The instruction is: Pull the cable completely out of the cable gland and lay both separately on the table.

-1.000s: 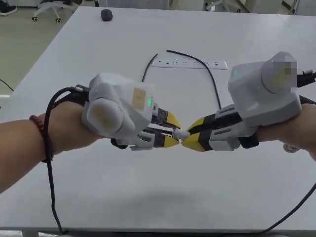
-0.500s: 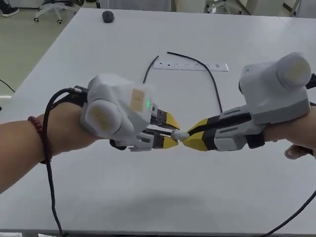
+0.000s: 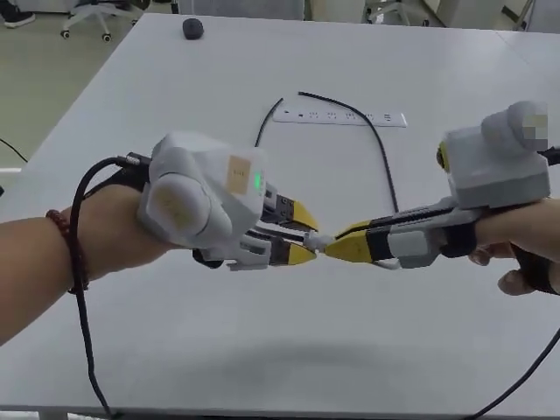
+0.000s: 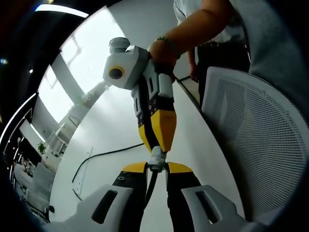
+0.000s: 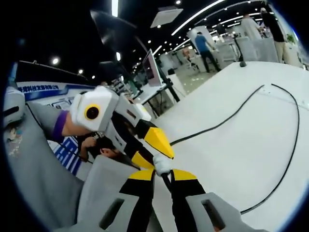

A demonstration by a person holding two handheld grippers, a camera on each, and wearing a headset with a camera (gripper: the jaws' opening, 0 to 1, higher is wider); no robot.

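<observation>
Head view: left gripper (image 3: 303, 234), with a white moulded plastic body and tapered yellow jaws, meets right gripper (image 3: 341, 248) tip to tip above a matte white table (image 3: 262, 332). Small white cable gland (image 3: 319, 240), rounded and smooth, sits between the two pairs of tips, held off the table. Left jaws stand slightly apart, clamped on the gland's near end; right jaws lie nearly together. Thin black cable (image 3: 379, 149) curves over the tabletop from beside a flat white power strip (image 3: 338, 115) and passes behind the right gripper. Left gripper view: own yellow tips flank the gland's lower end, with black cable running down the narrow gap between them; the right gripper's wedge-shaped jaws come down onto the gland's upper end. White mesh chair back (image 4: 251, 140) stands at the side. Right gripper view: own jaws are pinched on the black cable just below the gland, which sits at their tips and touches the left gripper's yellow jaws.
</observation>
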